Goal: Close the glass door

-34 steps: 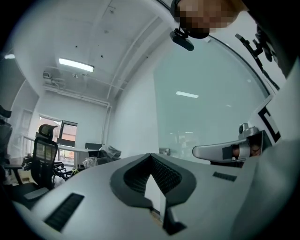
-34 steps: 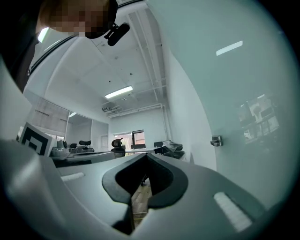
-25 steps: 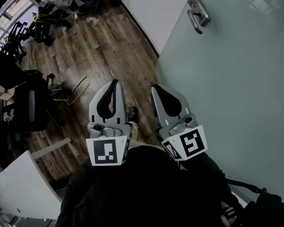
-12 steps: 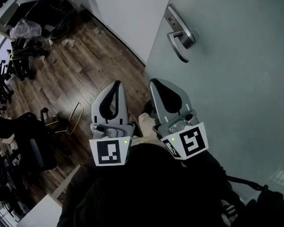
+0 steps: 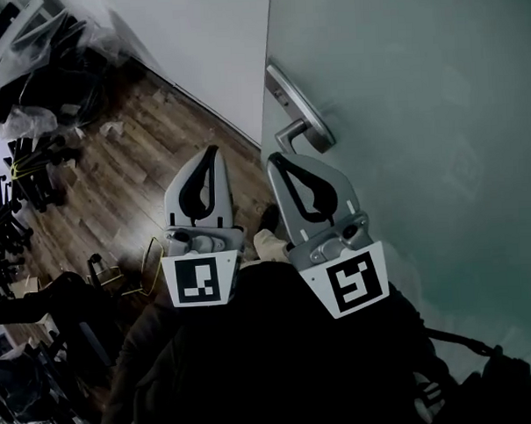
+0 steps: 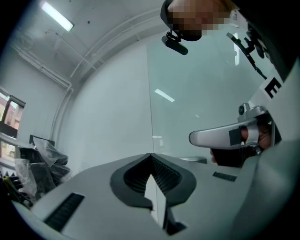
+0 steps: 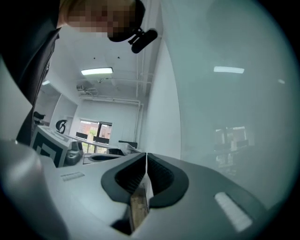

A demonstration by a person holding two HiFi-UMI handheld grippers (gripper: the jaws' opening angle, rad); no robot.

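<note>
The frosted glass door (image 5: 420, 138) fills the right of the head view. Its metal lever handle (image 5: 298, 117) sits near the door's left edge. My right gripper (image 5: 271, 159) is shut and empty, its tip just below and left of the handle, not touching it. My left gripper (image 5: 213, 151) is also shut and empty, beside it over the floor. In the left gripper view the shut jaws (image 6: 151, 155) point at the door's edge, with the handle (image 6: 211, 137) to the right. The right gripper view shows shut jaws (image 7: 146, 154) alongside the glass door (image 7: 225, 93).
A white wall (image 5: 197, 43) meets the door's left edge. Dark wood floor (image 5: 115, 196) lies below. Black office chairs (image 5: 27, 191) and plastic bags (image 5: 38, 41) crowd the left side. The person's shoe (image 5: 268, 219) shows between the grippers.
The door and its handle have shifted left and down in the head view, nearer the grippers. The handle now sits just above the right gripper's tip. Both grippers stay shut.
</note>
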